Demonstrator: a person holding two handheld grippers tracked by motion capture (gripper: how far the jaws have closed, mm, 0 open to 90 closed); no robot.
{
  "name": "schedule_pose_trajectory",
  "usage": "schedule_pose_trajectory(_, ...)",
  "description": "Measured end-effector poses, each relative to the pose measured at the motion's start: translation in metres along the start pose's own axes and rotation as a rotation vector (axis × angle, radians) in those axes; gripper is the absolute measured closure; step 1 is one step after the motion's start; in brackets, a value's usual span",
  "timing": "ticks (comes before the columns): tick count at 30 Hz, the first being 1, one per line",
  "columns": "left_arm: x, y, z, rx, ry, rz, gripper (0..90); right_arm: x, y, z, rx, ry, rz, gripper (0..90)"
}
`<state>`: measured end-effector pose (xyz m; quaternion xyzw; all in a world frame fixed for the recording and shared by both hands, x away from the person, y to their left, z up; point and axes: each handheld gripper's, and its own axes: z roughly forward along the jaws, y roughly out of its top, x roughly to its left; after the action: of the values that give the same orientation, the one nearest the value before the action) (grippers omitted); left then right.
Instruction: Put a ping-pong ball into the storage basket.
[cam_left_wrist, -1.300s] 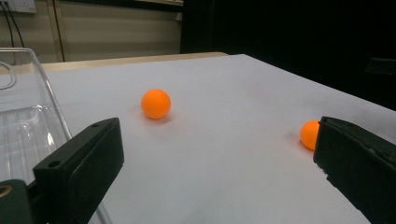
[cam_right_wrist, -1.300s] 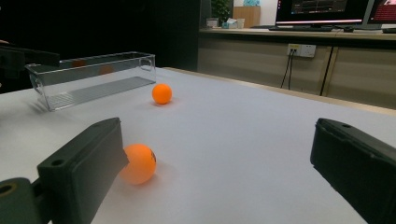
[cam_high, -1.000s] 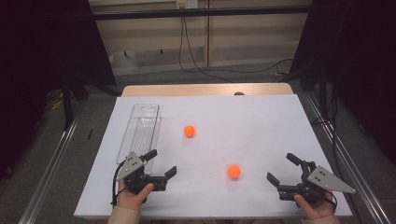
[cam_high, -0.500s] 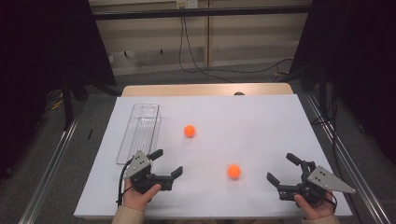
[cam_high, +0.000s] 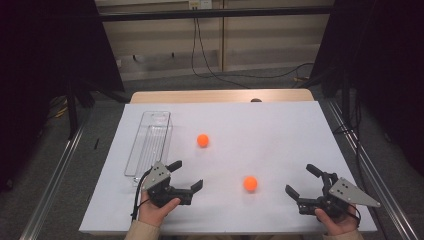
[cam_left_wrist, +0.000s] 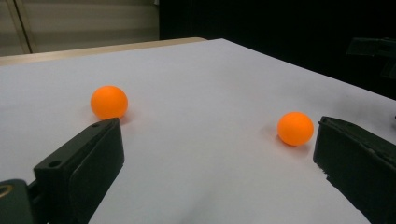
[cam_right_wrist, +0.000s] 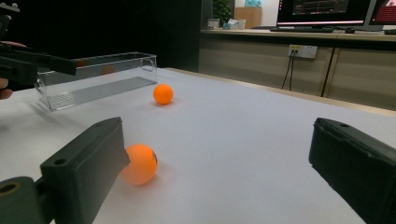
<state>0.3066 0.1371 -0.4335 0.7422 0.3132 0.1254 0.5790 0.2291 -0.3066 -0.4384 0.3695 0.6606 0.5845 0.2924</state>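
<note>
So we've got both sets of fingers spread wide with nothing in them: left gripper (cam_high: 186, 175), right gripper (cam_high: 302, 180). The near orange ball (cam_high: 250, 183) sits on the desk (cam_high: 280, 135) between them, the far orange ball (cam_high: 202, 140) beyond the left fingers, just beside the clear tray (cam_high: 150, 142).

Balls (cam_high: 250, 183) smooth matt plastic; tray (cam_high: 150, 142) clear glossy plastic; table (cam_high: 280, 135) matt white.
</note>
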Motion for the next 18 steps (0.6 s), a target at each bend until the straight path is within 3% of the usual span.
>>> schedule_pose_trajectory(18,-0.012,-0.001,0.018,0.046,-0.042,0.018,2.0,0.0,0.0,0.0,0.001,0.004,-0.003,3.5)
